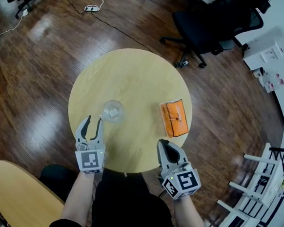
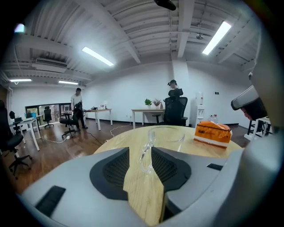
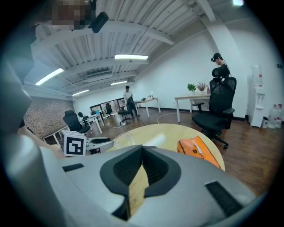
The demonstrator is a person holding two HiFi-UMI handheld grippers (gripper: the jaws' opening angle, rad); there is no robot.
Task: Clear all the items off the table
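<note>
While you stand at the round wooden table [image 1: 135, 71] in the middle of the frame, your left gripper [image 1: 94, 119] waits at its lower left edge, jaws wide apart and holding nothing. Your right gripper [image 1: 163, 144], at the lower right, has its jaws pressed together and empty. The orange pack [image 1: 174, 118] lies on the table's right side. The clear glass [image 1: 113, 110] stands just past the left gripper's tips.

On the table [image 1: 135, 71] a glass [image 1: 113, 111] sits left of a packet [image 1: 174, 118], an office chair [image 1: 215, 25] behind the table
</note>
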